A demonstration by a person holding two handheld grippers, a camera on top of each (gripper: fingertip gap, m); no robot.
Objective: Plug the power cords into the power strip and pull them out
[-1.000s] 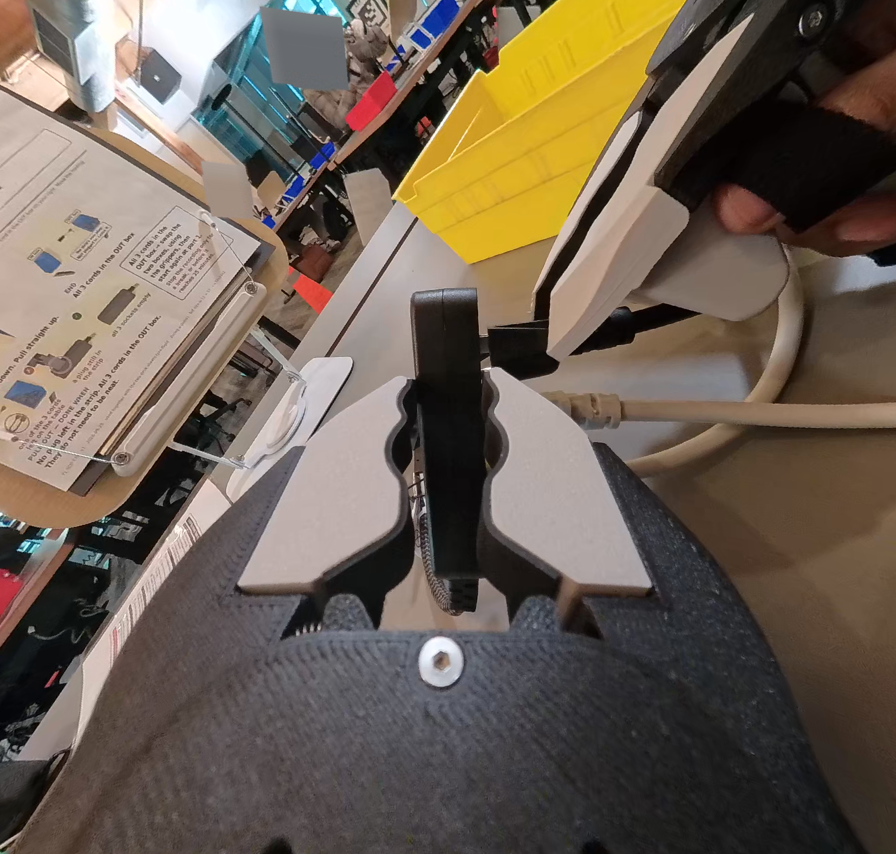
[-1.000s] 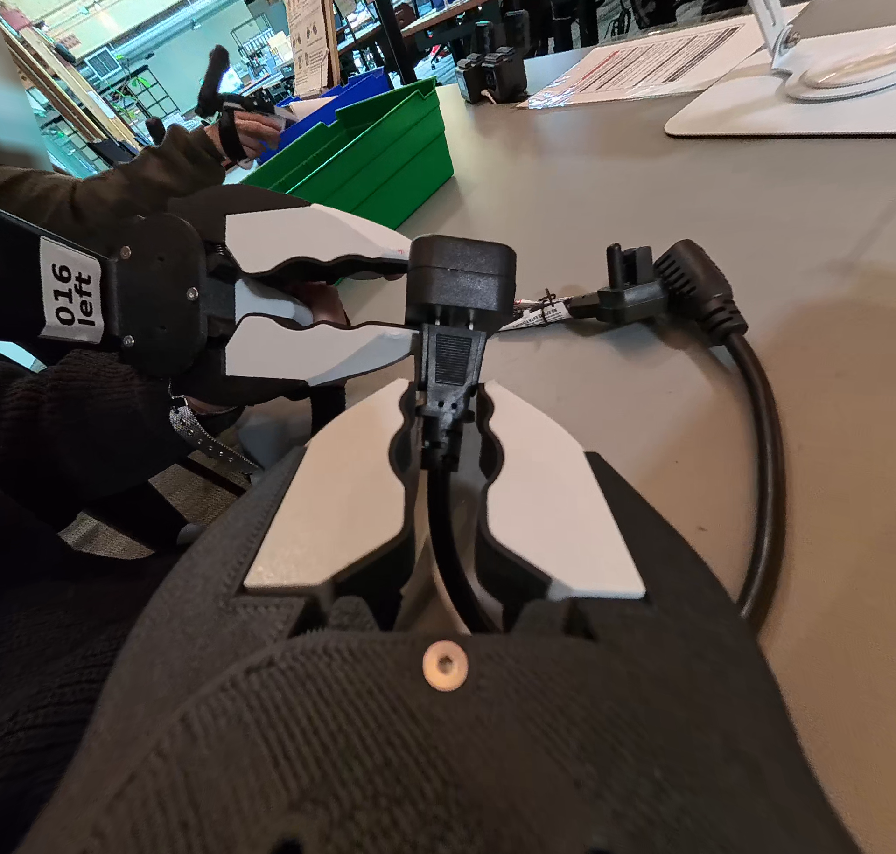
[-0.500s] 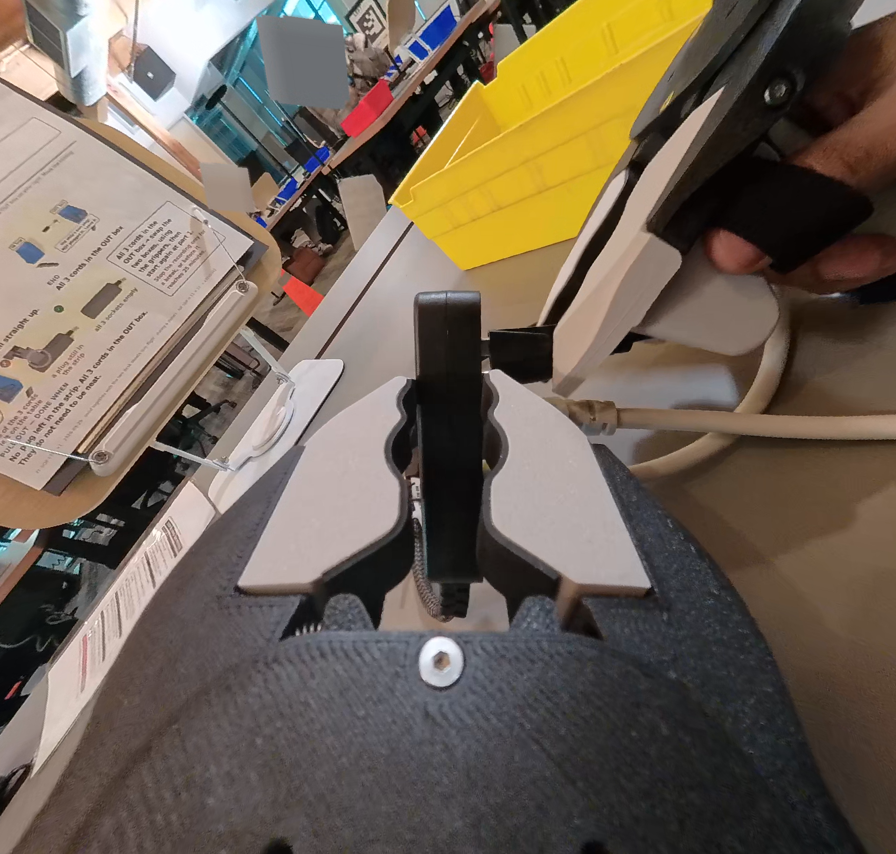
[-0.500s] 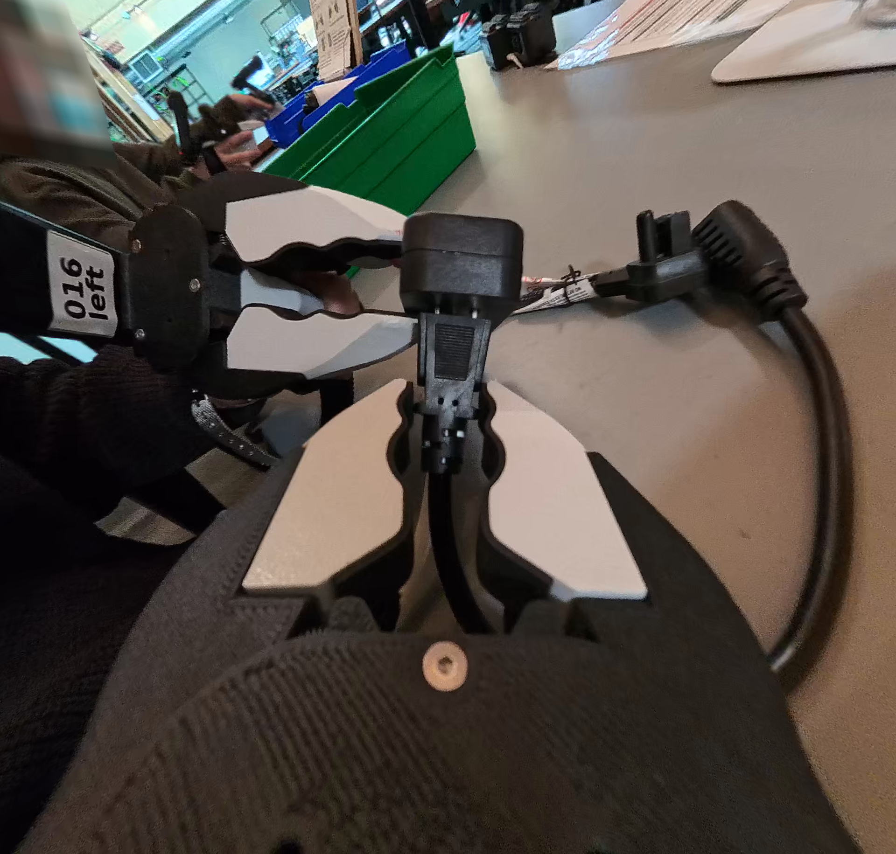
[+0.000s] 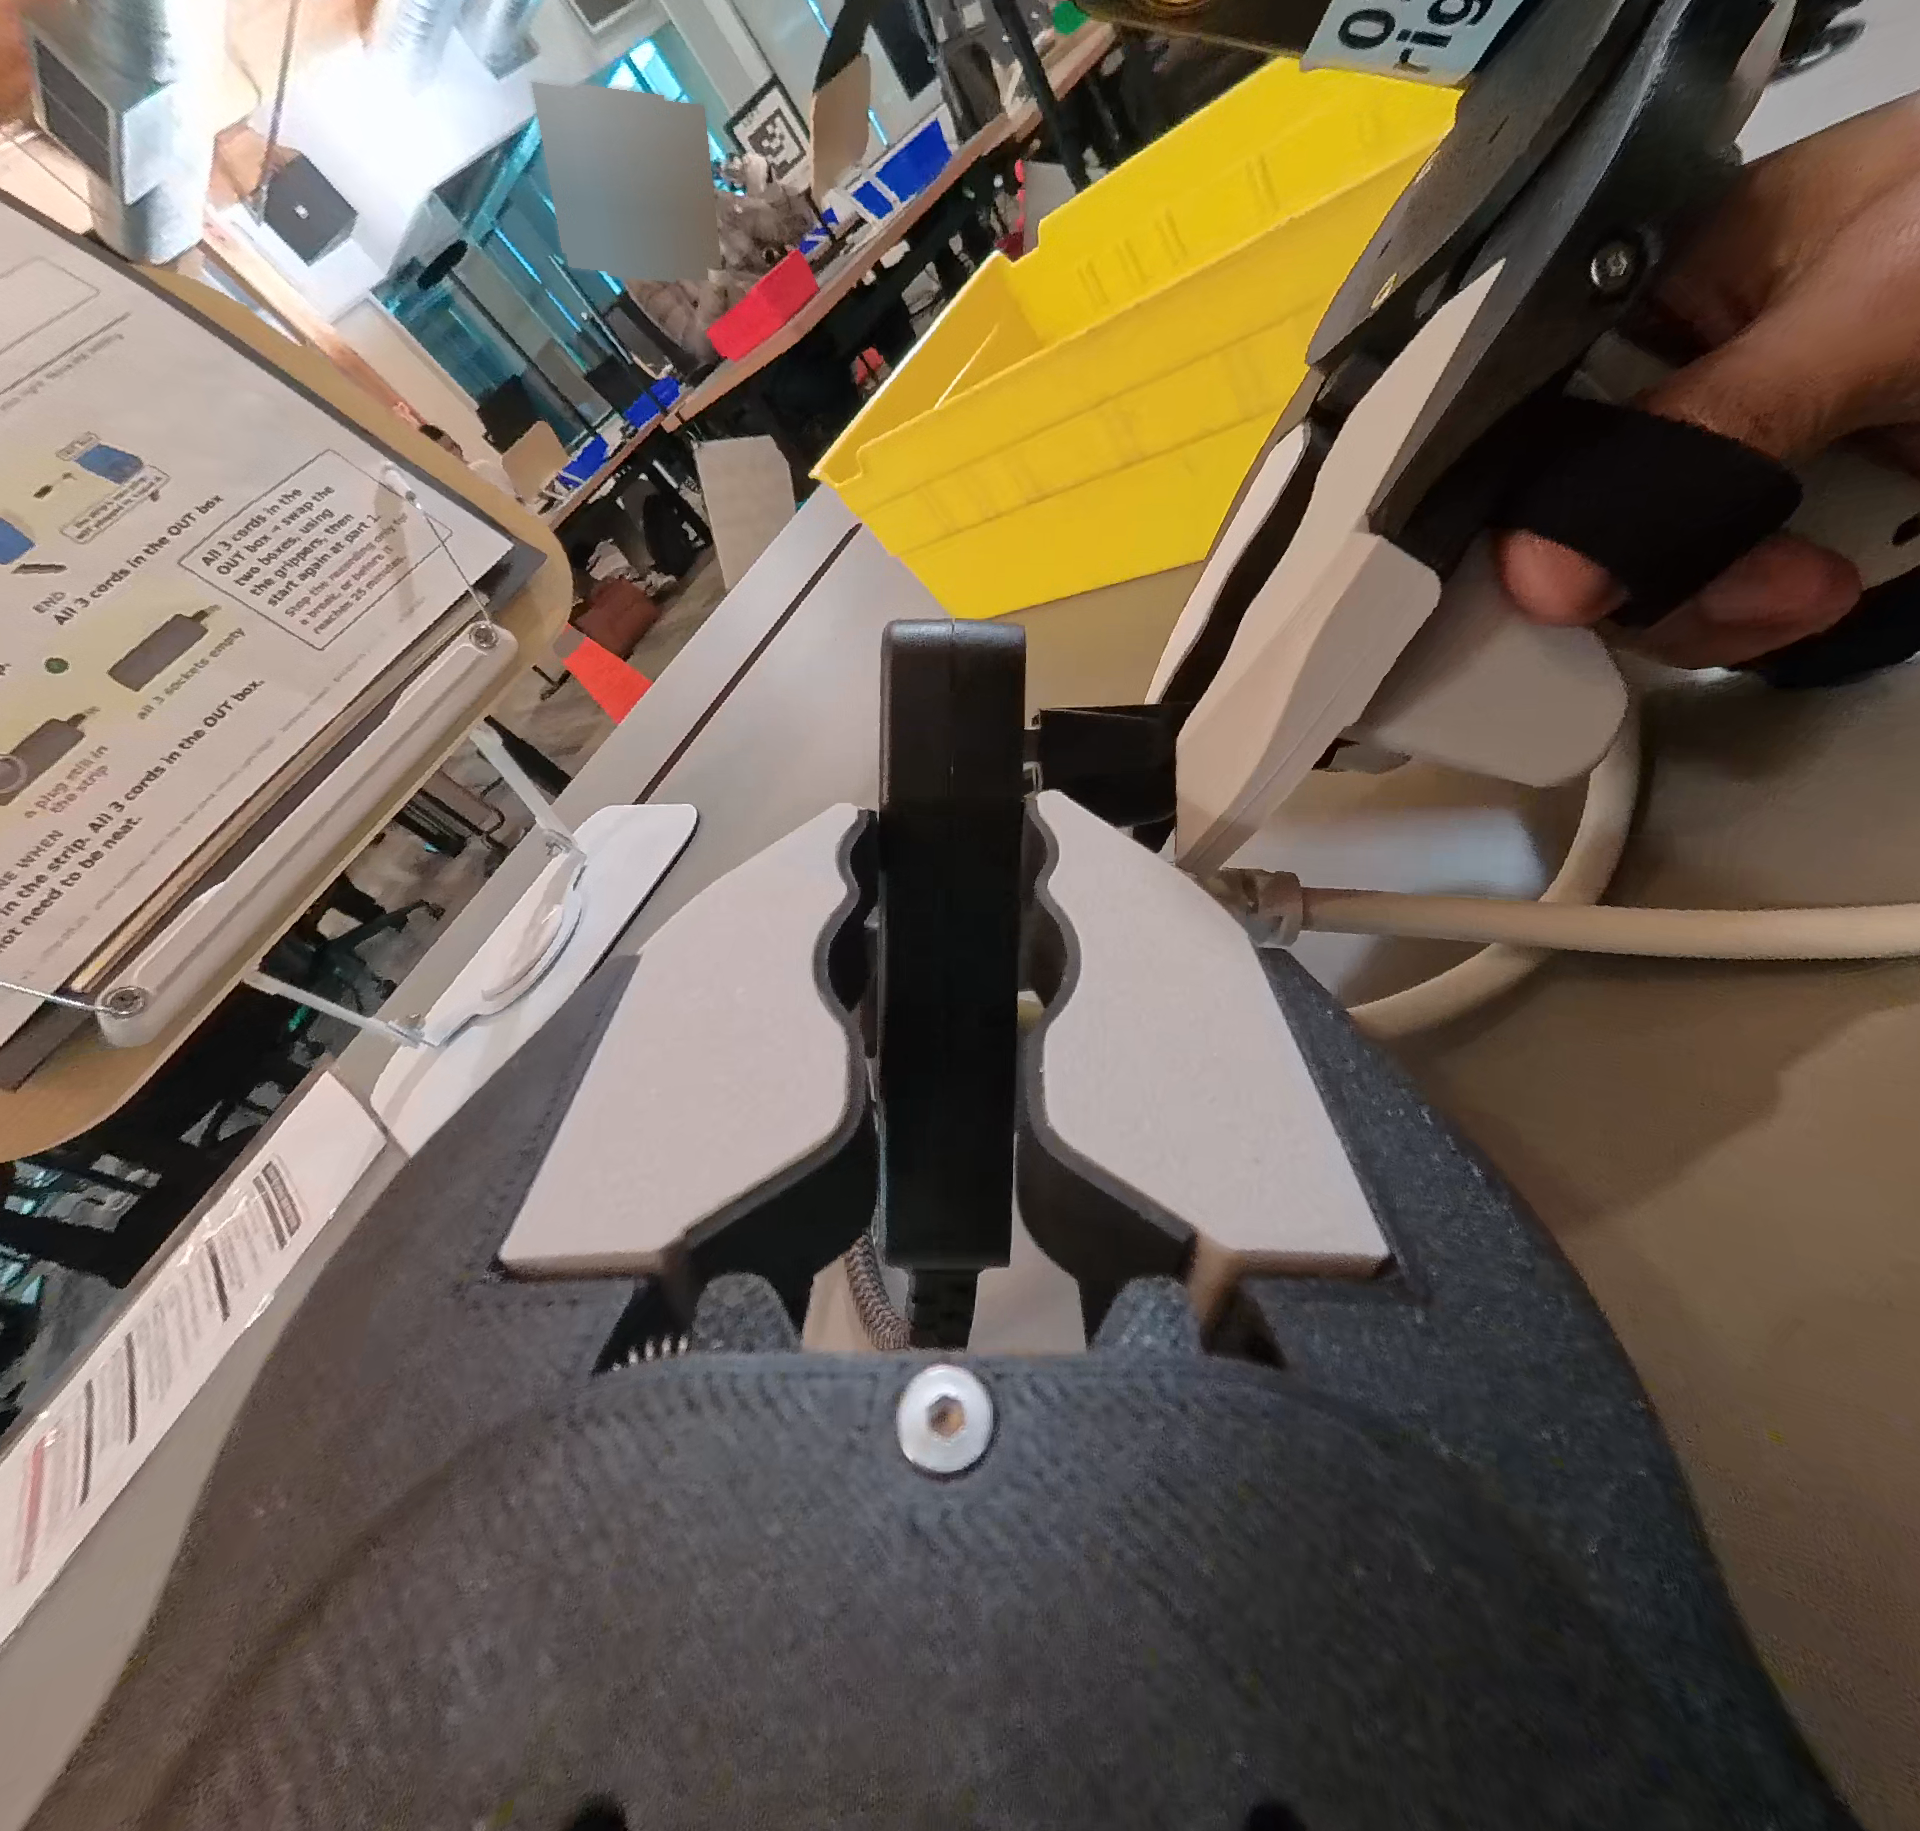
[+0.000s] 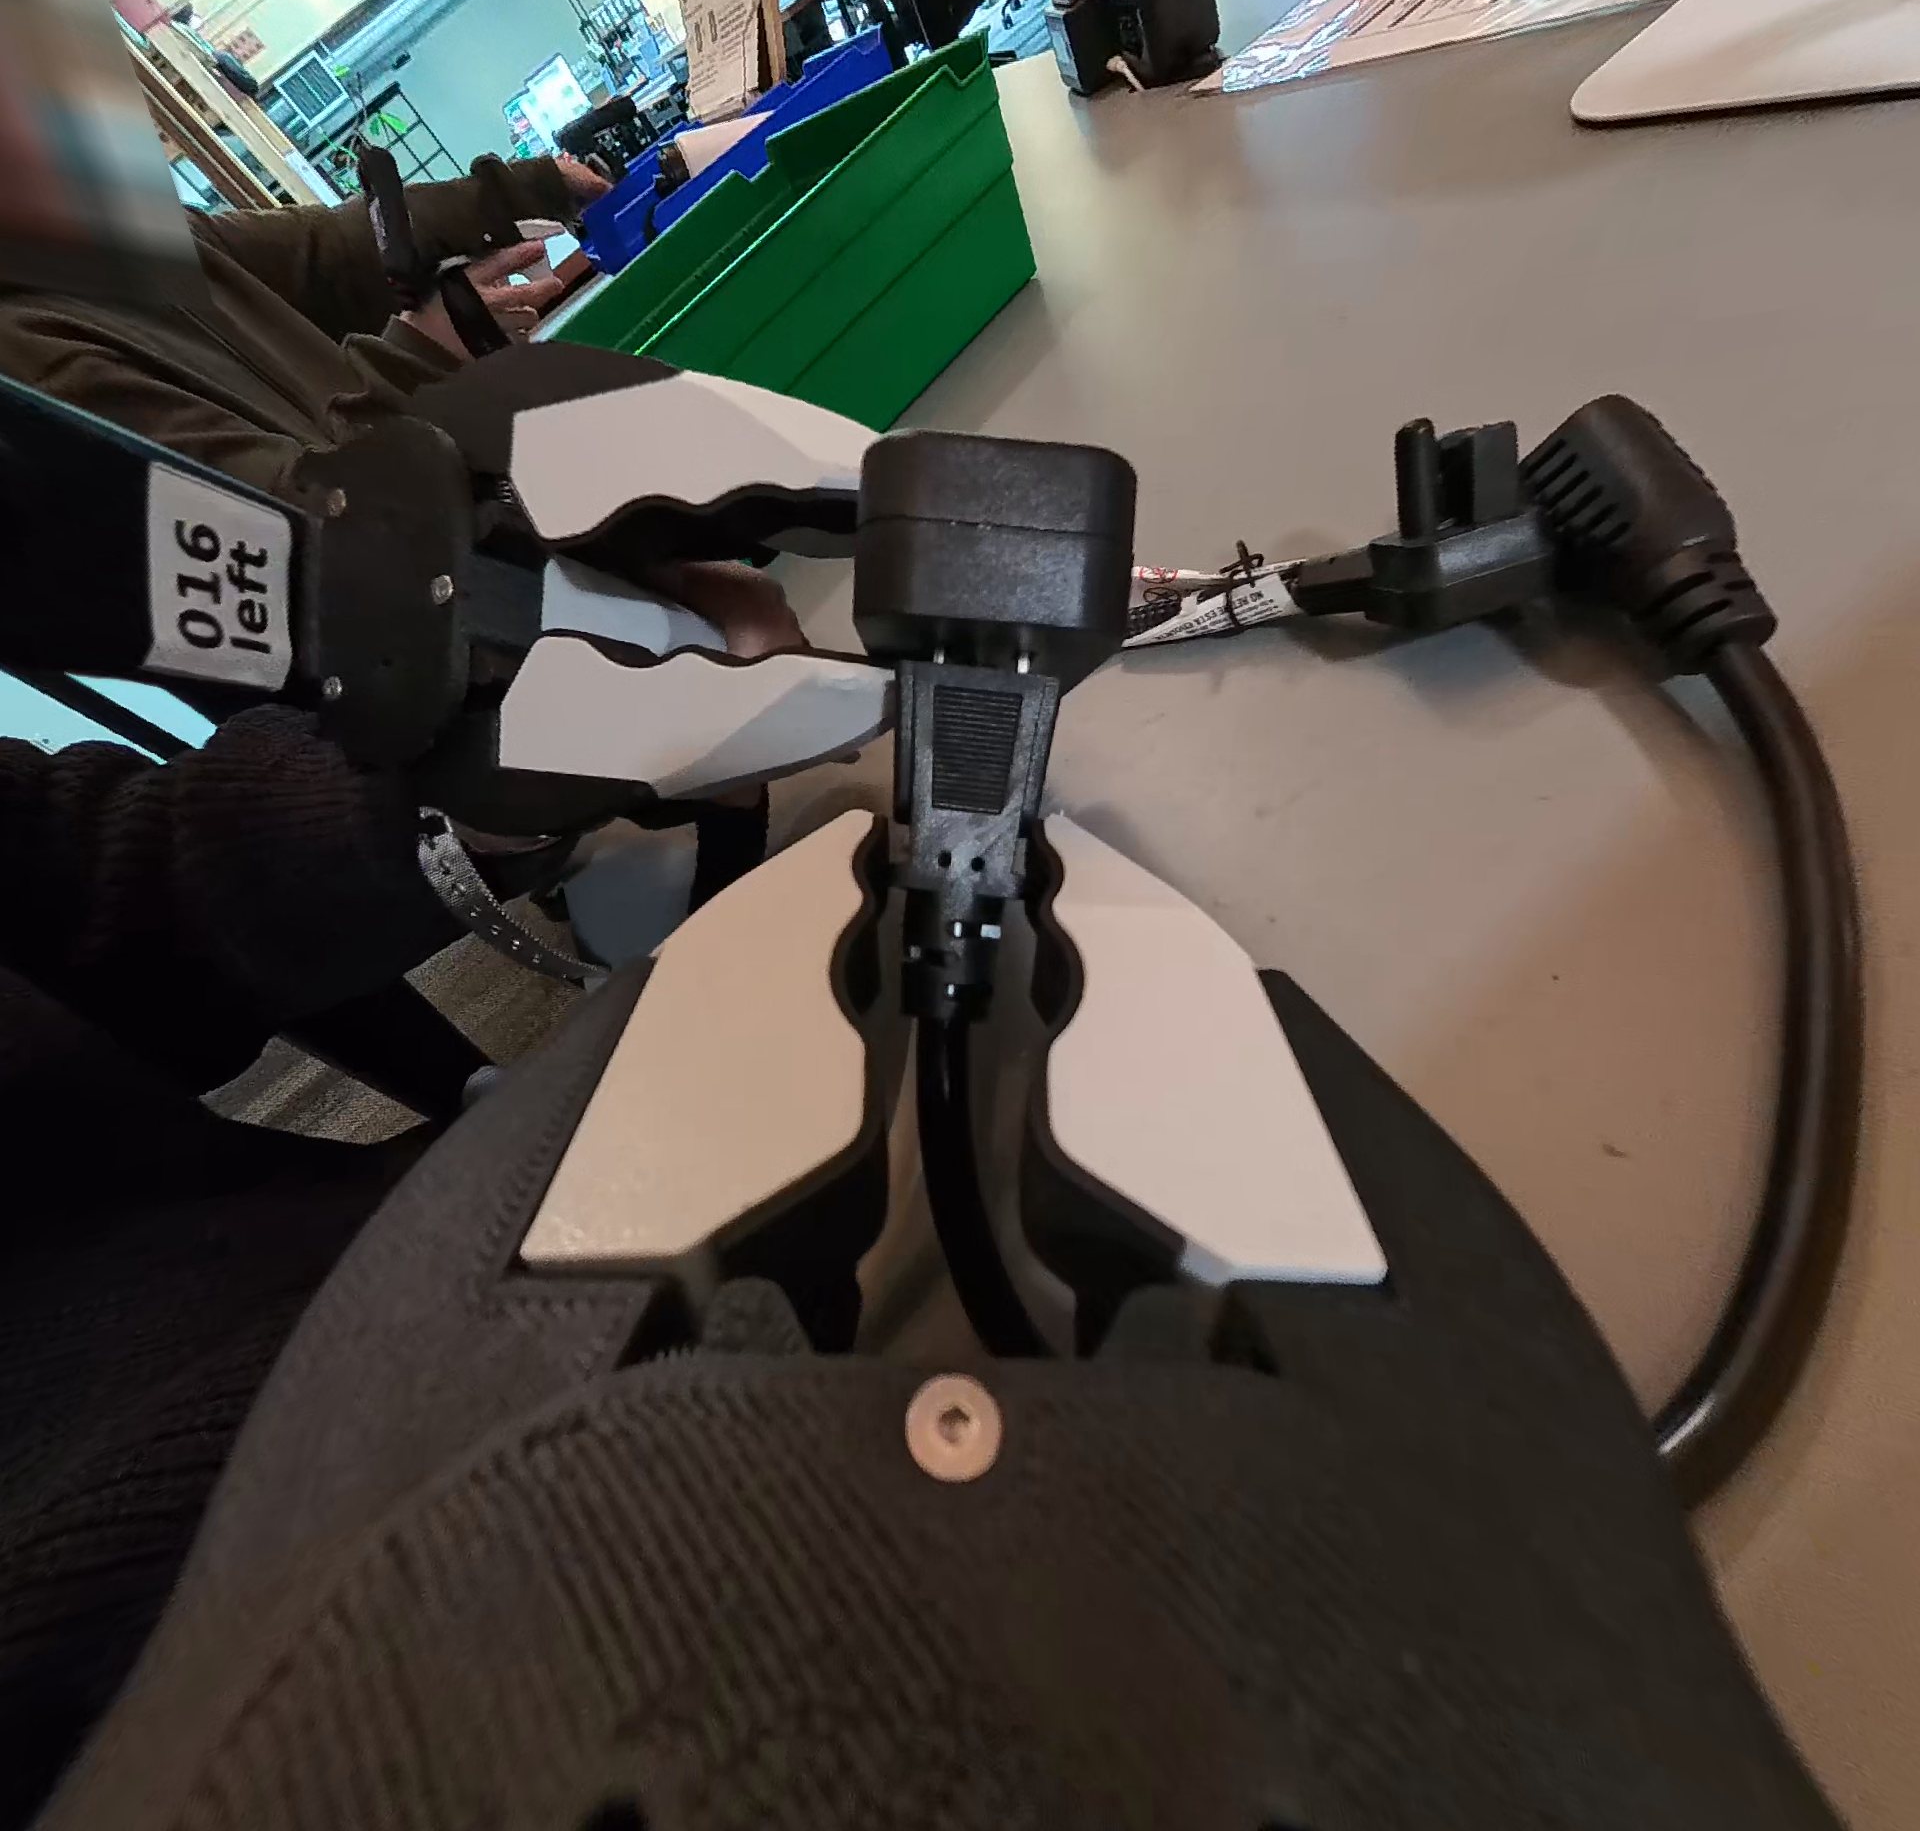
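My left gripper (image 5: pixel 951 817) is shut on a small black power strip block (image 5: pixel 951 742) and holds it above the grey table. My right gripper (image 6: pixel 961 827) is shut on a black plug (image 6: pixel 974 753) whose cord runs back between the fingers. The plug's two metal prongs sit in the underside of the block (image 6: pixel 992 545), with a short bare length showing between them. In the right wrist view the left gripper (image 6: pixel 871 599) grips the block from the left. In the left wrist view the right gripper (image 5: pixel 1179 779) holds the plug (image 5: pixel 1101 751) from the right.
The black cord (image 6: pixel 1808 950) loops on the table to an angled plug (image 6: pixel 1631 524) beside another black connector (image 6: pixel 1444 550). A green bin (image 6: pixel 831 254) stands behind, a yellow bin (image 5: pixel 1122 410) too. A white cable (image 5: pixel 1558 934) and an instruction board (image 5: pixel 208 638) on its stand are nearby.
The plug has drawn slightly away from the block, so its prongs now show. Both grippers have shifted a little while keeping their holds.
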